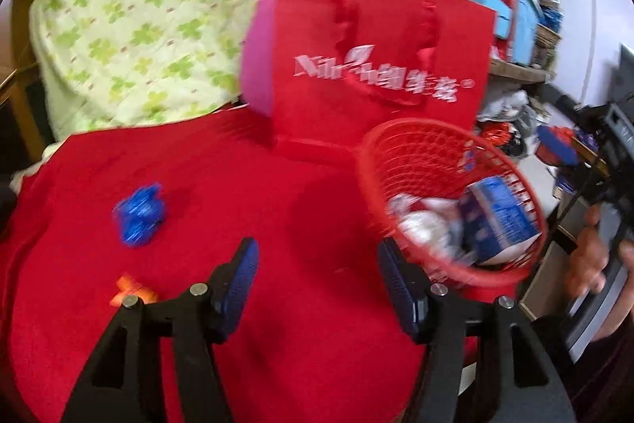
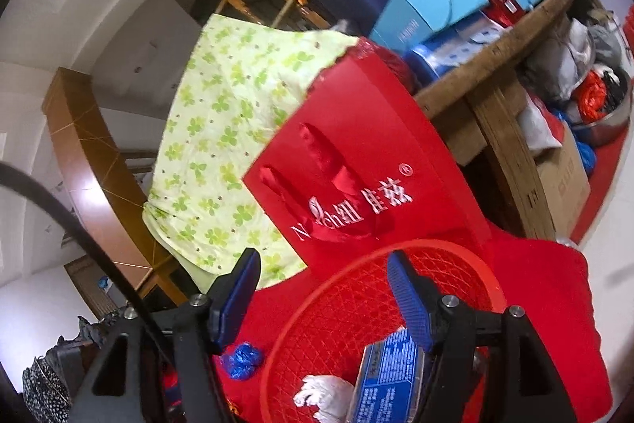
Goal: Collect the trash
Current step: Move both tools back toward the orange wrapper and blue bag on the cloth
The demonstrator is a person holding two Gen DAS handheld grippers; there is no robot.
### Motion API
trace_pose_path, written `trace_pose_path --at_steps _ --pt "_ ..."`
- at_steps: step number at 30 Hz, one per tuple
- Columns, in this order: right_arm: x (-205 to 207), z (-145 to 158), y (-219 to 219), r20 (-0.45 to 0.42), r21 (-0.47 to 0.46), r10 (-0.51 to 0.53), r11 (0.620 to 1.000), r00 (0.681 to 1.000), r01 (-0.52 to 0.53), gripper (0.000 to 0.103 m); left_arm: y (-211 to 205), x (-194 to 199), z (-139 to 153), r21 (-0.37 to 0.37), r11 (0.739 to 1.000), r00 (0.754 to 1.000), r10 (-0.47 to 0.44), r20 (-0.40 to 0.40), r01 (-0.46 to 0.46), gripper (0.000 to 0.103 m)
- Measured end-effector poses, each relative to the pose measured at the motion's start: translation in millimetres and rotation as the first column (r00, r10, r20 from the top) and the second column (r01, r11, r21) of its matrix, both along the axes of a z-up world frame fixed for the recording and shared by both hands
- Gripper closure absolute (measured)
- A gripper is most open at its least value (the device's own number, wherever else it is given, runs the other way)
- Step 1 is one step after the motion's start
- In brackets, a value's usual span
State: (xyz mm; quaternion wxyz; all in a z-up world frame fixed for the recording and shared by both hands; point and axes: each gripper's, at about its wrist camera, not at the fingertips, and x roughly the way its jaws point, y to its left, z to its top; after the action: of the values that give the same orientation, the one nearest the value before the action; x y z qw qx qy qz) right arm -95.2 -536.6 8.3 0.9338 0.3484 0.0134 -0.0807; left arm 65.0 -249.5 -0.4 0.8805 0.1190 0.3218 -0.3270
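Trash still out on the red cloth (image 1: 222,193) over the counter is what I'm after: a crumpled blue wrapper (image 1: 138,215) and a small orange scrap (image 1: 132,290) at the near left. Already in the red basket (image 1: 400,153) are a blue-and-white carton (image 1: 501,221) and a wad of white paper (image 1: 420,221), so I judge the job partly done. My left gripper (image 1: 317,284) hovers over bare cloth, fingers apart, holding nothing. My right gripper (image 2: 323,298) hangs above the basket, fingers spread and empty. Next, I think, the left needs to swing toward the blue wrapper and close on it. It looks light and crinkly, so it should crush easily.
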Motion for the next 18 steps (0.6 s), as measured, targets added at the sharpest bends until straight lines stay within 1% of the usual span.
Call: trace_pose_path --at_steps 4,6,7,9,10,13,16,18 --pt "0 9 16 0.036 -0.073 0.026 0.997 0.999 -0.023 0.033 51 9 -15 0.035 0.993 0.994 0.113 -0.013 -0.112 0.04" --pt "-1 15 30 0.062 -0.132 0.051 0.99 0.997 -0.043 0.034 75 14 -23 0.055 0.984 0.985 0.17 -0.021 -0.169 0.04" --pt "1 18 34 0.069 -0.153 0.061 0.987 0.996 -0.05 0.034 88 16 -27 0.064 0.978 0.979 0.201 -0.027 -0.199 0.039" --pt "4 23 52 0.085 -0.214 0.096 0.974 0.992 -0.076 0.034 120 22 -37 0.079 0.958 0.959 0.28 -0.052 -0.276 0.04" --pt "6 24 57 0.089 -0.23 0.111 0.969 0.99 -0.088 0.034 129 24 -40 0.081 0.952 0.951 0.302 -0.061 -0.297 0.04" --pt "14 28 83 0.103 -0.278 0.17 0.951 0.98 -0.135 0.034 167 29 -48 0.087 0.92 0.918 0.39 -0.077 -0.383 0.04" --pt "29 31 113 0.087 -0.33 0.217 0.927 0.972 -0.178 0.034 187 27 -49 0.081 0.9 0.899 0.434 -0.064 -0.429 0.04" --pt "41 30 133 0.06 -0.361 0.255 0.907 0.965 -0.217 0.034 194 28 -48 0.072 0.893 0.893 0.448 -0.048 -0.444 0.04"
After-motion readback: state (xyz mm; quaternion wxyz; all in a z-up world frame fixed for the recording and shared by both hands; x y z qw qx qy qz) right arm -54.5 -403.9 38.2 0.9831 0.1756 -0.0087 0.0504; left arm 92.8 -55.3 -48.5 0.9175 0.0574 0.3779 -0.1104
